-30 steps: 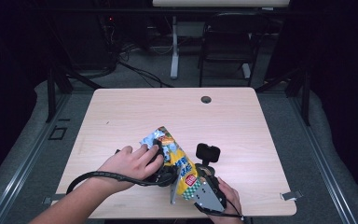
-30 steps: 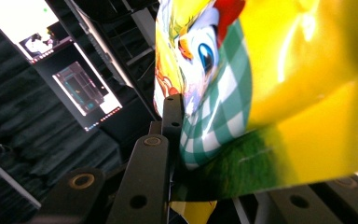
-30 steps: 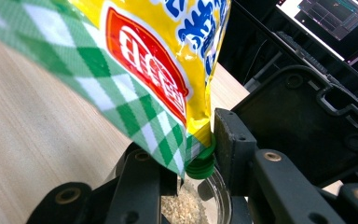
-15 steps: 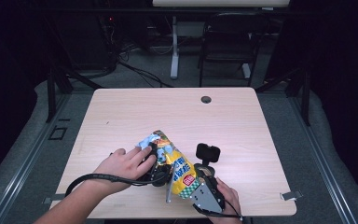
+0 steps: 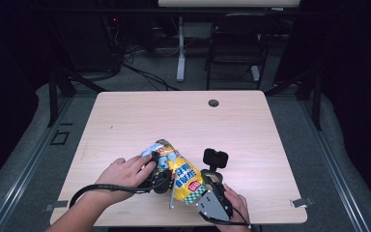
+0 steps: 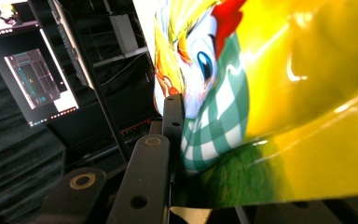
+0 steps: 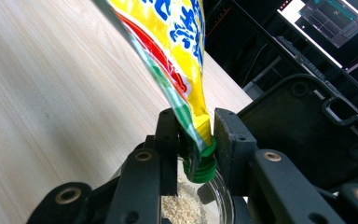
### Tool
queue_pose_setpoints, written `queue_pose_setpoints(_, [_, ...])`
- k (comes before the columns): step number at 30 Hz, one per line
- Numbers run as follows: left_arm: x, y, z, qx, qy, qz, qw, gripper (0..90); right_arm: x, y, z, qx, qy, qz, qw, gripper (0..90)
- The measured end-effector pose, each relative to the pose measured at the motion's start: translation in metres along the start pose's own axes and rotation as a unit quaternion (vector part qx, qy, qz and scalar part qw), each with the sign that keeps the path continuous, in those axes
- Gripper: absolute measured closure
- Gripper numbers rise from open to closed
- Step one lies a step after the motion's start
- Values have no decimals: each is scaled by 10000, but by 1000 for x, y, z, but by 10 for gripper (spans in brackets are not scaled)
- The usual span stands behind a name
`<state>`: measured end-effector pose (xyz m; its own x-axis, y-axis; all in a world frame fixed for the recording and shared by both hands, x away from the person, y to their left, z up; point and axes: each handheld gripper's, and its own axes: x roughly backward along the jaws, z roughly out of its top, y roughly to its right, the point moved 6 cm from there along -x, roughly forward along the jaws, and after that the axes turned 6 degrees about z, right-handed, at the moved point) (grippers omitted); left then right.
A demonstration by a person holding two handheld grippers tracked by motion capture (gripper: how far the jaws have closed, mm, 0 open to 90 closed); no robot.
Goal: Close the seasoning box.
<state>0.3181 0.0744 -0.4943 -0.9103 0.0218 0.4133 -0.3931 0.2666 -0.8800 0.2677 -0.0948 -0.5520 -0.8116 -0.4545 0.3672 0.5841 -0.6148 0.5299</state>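
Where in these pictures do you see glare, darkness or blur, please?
High view: the wooden table is brightly lit and the room around it dark. Left gripper view: white glare streaks on the yellow snack bag, which looks soft up close. Right gripper view: the screen behind is blurred.

No legible text on the snack bag (image 5: 181, 173)

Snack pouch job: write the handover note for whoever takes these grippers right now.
Left gripper: shut on the snack pouch's body, holding it tilted above the table.
Right gripper: shut on the pouch's green spout, directly above a clear container with white grains in it.
Done: pouch lifted, spout aimed into the container.
Left: probably finish pouring, then set the pouch down.
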Motion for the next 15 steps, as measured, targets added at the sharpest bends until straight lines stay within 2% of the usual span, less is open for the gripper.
queue_pose_setpoints(6, [-2, 4, 0, 188, 25, -41, 9998, 805, 1, 2, -1, 1, -21, -31, 10000, 715])
queue_pose_setpoints(15, [-3, 7, -1, 361, 67, -122, 9992, 810, 1, 2, -1, 12, 18, -54, 10000, 714])
